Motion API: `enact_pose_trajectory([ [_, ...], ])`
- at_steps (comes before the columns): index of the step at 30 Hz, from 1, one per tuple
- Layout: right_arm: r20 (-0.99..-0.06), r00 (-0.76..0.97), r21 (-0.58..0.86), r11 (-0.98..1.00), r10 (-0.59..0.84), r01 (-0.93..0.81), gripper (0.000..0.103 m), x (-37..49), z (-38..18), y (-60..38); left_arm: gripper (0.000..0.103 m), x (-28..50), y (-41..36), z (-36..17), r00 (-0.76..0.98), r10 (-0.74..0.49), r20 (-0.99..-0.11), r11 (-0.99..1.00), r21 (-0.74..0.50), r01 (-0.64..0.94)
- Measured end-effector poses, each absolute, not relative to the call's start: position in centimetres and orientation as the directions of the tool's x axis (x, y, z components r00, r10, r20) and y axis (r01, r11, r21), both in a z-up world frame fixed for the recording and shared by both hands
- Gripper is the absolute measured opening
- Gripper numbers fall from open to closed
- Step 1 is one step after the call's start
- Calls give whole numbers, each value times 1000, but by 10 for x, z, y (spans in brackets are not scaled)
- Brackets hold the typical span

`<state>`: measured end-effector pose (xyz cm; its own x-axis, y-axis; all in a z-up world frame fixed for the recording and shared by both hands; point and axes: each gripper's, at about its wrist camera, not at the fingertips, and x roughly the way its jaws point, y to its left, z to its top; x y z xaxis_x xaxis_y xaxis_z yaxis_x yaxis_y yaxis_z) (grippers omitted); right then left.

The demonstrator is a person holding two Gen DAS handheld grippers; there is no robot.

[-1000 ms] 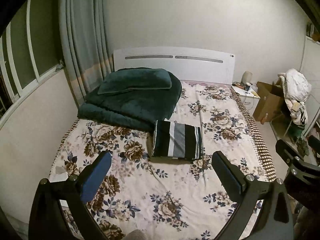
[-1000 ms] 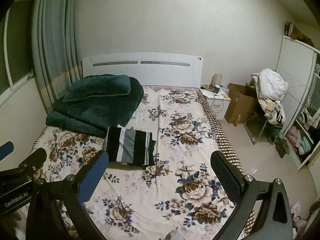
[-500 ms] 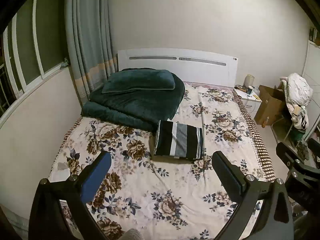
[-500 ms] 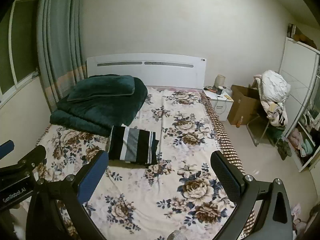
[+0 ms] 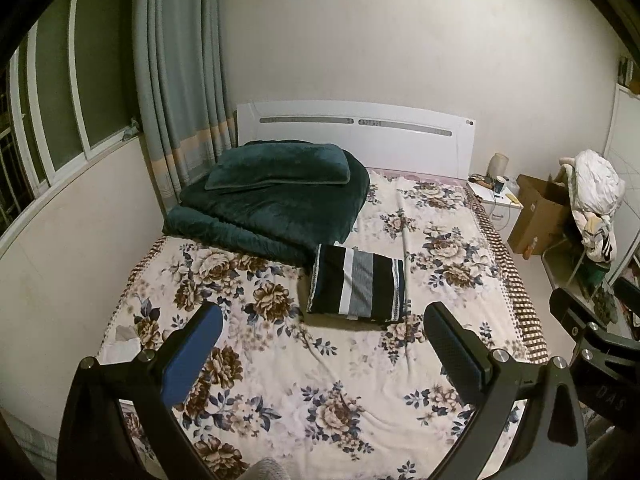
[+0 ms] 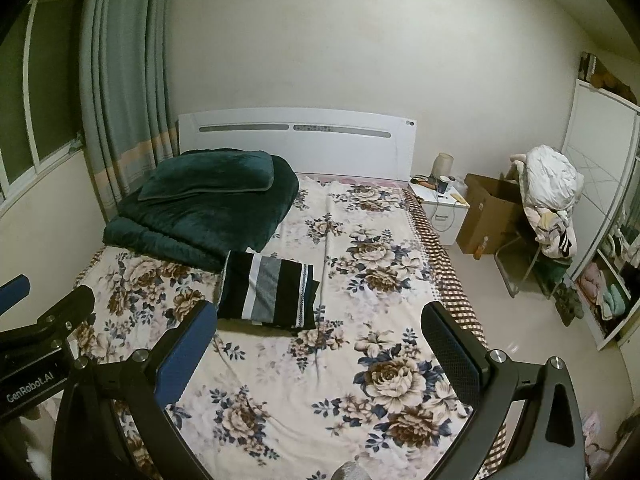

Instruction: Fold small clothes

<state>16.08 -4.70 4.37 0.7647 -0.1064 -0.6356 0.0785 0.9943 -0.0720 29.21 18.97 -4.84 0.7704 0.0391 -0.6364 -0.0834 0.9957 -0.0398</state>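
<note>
A folded garment with black, white and grey stripes (image 5: 357, 284) lies flat on the floral bedsheet (image 5: 328, 380), near the middle of the bed; it also shows in the right wrist view (image 6: 269, 294). My left gripper (image 5: 320, 344) is open and empty, held above the foot of the bed, well short of the garment. My right gripper (image 6: 320, 344) is open and empty too, to the right of the left one, over the bed's near part. The left gripper's body shows at the left edge of the right wrist view (image 6: 44, 332).
A dark green folded quilt with a pillow (image 5: 276, 200) fills the bed's far left corner by the white headboard (image 5: 356, 132). A nightstand (image 6: 440, 200), cardboard box (image 6: 488, 208) and a chair piled with clothes (image 6: 552, 200) stand right of the bed. Wall and curtain (image 5: 180, 80) are left.
Both grippers have drawn back and risen slightly from the bed, so the striped garment looks a little farther away. Both stay open and empty. The garment has not moved.
</note>
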Motion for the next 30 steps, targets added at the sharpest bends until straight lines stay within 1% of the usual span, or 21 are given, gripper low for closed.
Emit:
enact_pose_trajectory([
  [8, -636, 766, -70, 995, -97, 68, 103, 157, 53, -47, 103, 291, 189, -49, 772, 38, -635, 996, -42, -84],
  [14, -636, 766, -70, 996, -90, 59, 103, 163, 49, -48, 103, 292, 189, -47, 772, 37, -635, 996, -39, -80],
  [16, -634, 769, -68, 996, -85, 54, 103, 164, 56, -49, 103, 292, 187, -45, 769, 40, -637, 996, -33, -78],
  [30, -634, 769, -70, 996, -84, 52, 103, 161, 58, -49, 103, 289, 181, -41, 771, 39, -636, 996, -34, -78],
])
